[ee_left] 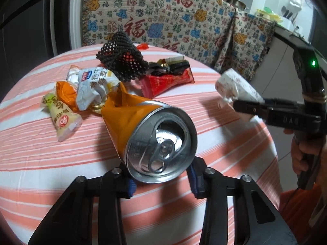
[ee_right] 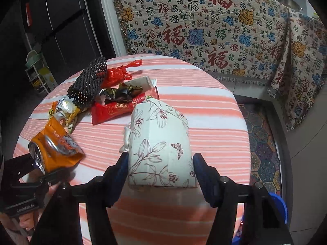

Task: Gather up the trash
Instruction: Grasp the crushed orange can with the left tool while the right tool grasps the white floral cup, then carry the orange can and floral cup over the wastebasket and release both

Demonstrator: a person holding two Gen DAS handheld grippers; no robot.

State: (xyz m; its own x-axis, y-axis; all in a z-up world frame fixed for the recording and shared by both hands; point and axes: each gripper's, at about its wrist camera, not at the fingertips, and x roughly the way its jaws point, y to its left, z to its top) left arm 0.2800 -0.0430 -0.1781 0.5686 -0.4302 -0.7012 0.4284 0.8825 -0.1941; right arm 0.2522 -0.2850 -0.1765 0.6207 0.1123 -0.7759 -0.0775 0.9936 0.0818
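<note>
My left gripper (ee_left: 161, 178) is shut on a crushed orange drink can (ee_left: 151, 134), held above the round table; the can also shows in the right wrist view (ee_right: 55, 151). My right gripper (ee_right: 160, 166) is shut on a white floral paper box (ee_right: 161, 143), lifted over the table's right side; the box also shows in the left wrist view (ee_left: 235, 87). More trash lies on the table: a black foam net (ee_left: 122, 61), a red wrapper (ee_left: 167, 81), a white snack bag (ee_left: 96, 85), a yellow-green packet (ee_left: 61, 120) and a red plastic bag (ee_right: 118, 73).
The round table has an orange-and-white striped cloth (ee_left: 61, 173). A sofa with a patterned throw (ee_right: 214, 30) stands behind it. A dark cabinet (ee_right: 61, 20) is at the left. A patterned rug (ee_right: 263, 143) lies at the right, and a blue container (ee_right: 280, 208) sits below the table edge.
</note>
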